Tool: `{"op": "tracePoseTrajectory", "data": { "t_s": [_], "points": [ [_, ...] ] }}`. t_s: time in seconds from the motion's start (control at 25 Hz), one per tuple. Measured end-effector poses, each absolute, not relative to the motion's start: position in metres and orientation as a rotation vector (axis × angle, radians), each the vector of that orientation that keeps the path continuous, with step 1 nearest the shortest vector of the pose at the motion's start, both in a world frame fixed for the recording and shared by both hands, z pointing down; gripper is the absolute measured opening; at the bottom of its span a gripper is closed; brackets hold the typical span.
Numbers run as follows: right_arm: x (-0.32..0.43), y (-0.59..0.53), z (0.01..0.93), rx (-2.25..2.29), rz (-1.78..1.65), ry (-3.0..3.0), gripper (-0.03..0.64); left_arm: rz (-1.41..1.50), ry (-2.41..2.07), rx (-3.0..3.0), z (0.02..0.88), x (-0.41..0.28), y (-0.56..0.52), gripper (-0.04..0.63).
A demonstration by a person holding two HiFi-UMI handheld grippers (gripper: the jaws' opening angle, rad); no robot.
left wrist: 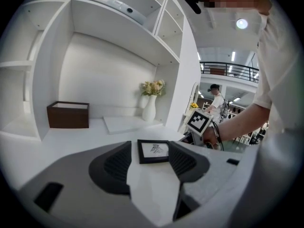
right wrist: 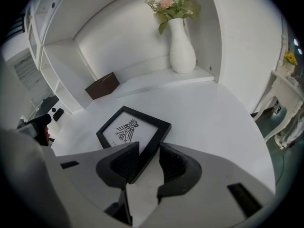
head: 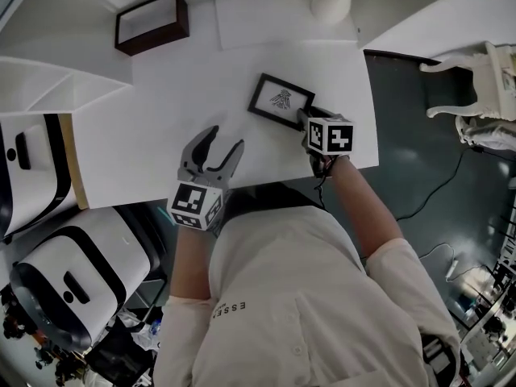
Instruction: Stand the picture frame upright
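Right gripper (right wrist: 147,152) straddles the flat picture frame's (right wrist: 129,127) edge, not yet pinching; left gripper (head: 224,140) spread, empty. Clamp squarely before tilting.

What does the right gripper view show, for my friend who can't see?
A black picture frame lies flat on the table, its near edge between the open jaws of the right gripper. Behind stand a white vase of flowers and a brown box.
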State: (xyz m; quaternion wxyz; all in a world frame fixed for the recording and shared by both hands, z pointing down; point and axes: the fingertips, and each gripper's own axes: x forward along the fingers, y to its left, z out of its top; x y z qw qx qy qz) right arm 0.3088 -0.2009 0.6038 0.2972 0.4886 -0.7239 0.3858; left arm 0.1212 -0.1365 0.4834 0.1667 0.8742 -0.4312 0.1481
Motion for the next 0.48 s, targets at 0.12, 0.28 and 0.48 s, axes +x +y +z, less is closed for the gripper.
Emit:
{"op": "tracePoseTrajectory", "data": {
  "t_s": [0.12, 0.28, 0.48],
  "points": [
    [0.298, -0.196, 0.604, 1.259, 1.001, -1.947, 0.141, 0.413, -1.245, 2.477, 0.484, 0.115, -0.131, 0.242],
    [0.284, -0.19, 0.605, 1.206, 0.973, -1.966, 0.137, 0.413, -1.269, 2.45, 0.488, 0.106, -0.12, 0.242],
    [0.27, -0.183, 0.605, 1.147, 0.951, -1.99, 0.135, 0.407, -1.301, 2.411, 0.495, 0.094, -0.108, 0.242]
  ]
}}
